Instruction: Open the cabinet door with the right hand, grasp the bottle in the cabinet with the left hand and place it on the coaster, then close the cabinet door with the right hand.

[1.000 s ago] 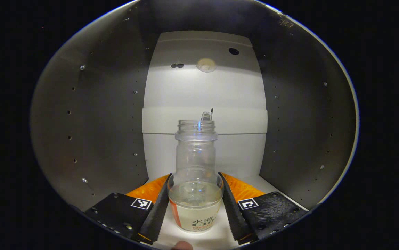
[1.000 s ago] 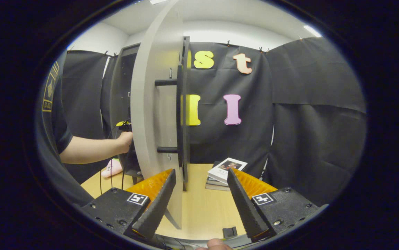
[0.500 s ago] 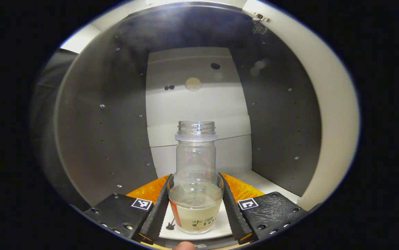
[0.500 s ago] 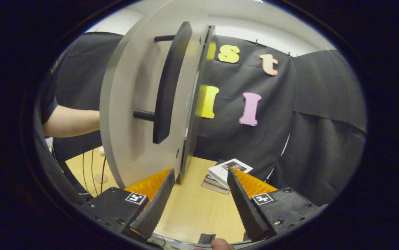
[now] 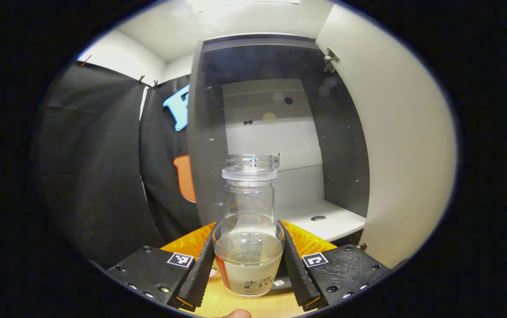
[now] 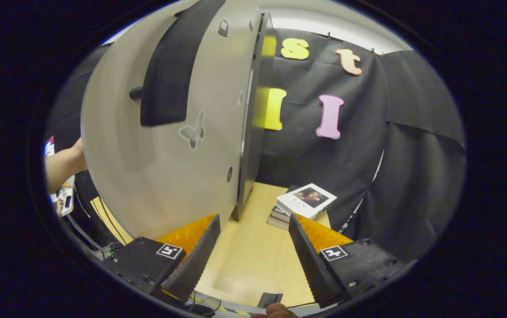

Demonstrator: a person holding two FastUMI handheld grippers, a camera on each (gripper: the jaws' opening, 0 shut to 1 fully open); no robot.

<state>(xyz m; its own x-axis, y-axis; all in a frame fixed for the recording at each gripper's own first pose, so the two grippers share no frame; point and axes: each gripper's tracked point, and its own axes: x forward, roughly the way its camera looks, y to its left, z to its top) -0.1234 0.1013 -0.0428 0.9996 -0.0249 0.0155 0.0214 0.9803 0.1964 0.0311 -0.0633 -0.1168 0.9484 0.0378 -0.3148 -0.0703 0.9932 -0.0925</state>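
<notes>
A clear, uncapped bottle point(image 5: 248, 234) with pale liquid in its lower part stands upright between both fingers of my left gripper point(image 5: 248, 260), which is shut on it. It hangs over the wooden table edge, just outside the open cabinet point(image 5: 280, 145). The pale cabinet door point(image 5: 406, 145) swings out on the right in the left gripper view. In the right gripper view that door point(image 6: 165, 145) shows its outer face with a dark bar handle point(image 6: 172, 75). My right gripper point(image 6: 251, 258) is open below and to the right of the door, holding nothing.
A stack of books point(image 6: 303, 204) lies on the wooden table point(image 6: 253, 256) by the black cloth wall. A person's forearm point(image 6: 61, 163) reaches in behind the door at the left. The cabinet's white bottom shelf point(image 5: 319, 221) has a small round hole.
My left gripper has drawn back out of the cabinet with the bottle; the cabinet's outer side and the cloth wall now show. My right gripper has shifted, so the door's face fills more of its view.
</notes>
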